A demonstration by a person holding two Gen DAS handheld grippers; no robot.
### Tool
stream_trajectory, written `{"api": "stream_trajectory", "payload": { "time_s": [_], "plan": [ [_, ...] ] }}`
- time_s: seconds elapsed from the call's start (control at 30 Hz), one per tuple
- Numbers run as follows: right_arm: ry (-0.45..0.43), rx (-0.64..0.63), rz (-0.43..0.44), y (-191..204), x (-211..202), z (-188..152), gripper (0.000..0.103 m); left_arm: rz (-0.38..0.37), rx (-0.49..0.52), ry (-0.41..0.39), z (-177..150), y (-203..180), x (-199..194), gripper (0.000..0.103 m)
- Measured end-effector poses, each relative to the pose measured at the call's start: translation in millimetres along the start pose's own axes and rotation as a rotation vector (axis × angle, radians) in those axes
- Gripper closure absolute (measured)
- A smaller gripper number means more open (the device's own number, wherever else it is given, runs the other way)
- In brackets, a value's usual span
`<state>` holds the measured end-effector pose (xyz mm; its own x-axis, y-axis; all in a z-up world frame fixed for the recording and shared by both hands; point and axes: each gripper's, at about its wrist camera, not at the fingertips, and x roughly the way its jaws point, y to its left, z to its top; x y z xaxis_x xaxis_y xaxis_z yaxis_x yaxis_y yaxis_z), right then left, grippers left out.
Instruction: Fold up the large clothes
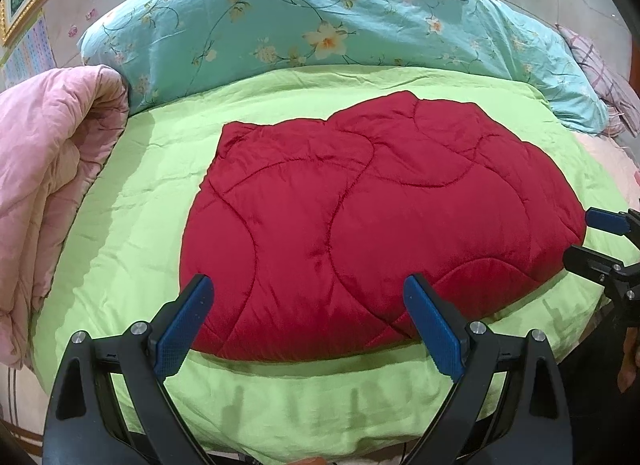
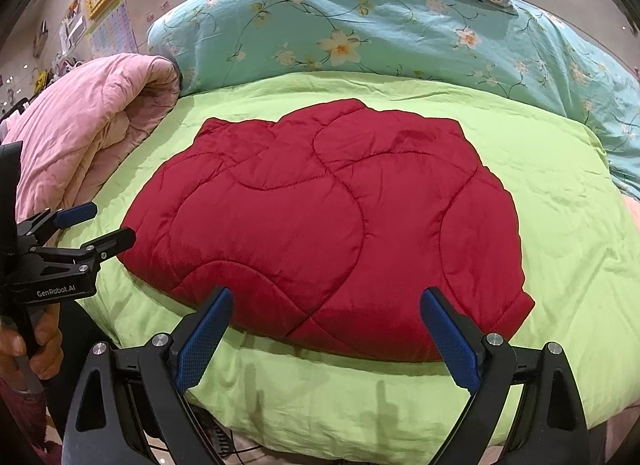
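The left gripper (image 1: 308, 321) hangs with its jaws spread wide and nothing between them, poised over the near edge of the red quilted garment (image 1: 376, 221); its blue pads (image 1: 182, 329) sit just above the hem, apparently not touching. The right gripper (image 2: 326, 339) is equally wide and empty, hovering at the same near edge further to the right. The garment lies flat and fairly compact in the middle of the green sheet (image 1: 152, 185) on the bed, already looking folded at least once, so the step in hand seems to be taking the near edge for another fold. Doing that well likely means each gripper closing on the whole padded thickness near a corner, both lifting evenly, and carrying the edge straight toward the far side. The slick, puffy fabric could slip from a shallow pinch. A rolled pink quilt (image 1: 52, 169) lies well to the left and the floral bedding (image 1: 320, 21) beyond.
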<state>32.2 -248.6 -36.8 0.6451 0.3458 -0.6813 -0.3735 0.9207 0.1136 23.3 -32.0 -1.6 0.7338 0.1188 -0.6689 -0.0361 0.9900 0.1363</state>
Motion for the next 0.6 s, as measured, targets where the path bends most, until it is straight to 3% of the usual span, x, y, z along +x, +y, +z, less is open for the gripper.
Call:
{"api": "stream_trajectory", "payload": {
  "time_s": [0.6],
  "plan": [
    [-0.002, -0.016, 0.01, 1.5, 4.0, 9.4, 0.007, -0.002, 0.001, -0.013, 8.5, -1.7, 0.8, 0.006]
  ]
}}
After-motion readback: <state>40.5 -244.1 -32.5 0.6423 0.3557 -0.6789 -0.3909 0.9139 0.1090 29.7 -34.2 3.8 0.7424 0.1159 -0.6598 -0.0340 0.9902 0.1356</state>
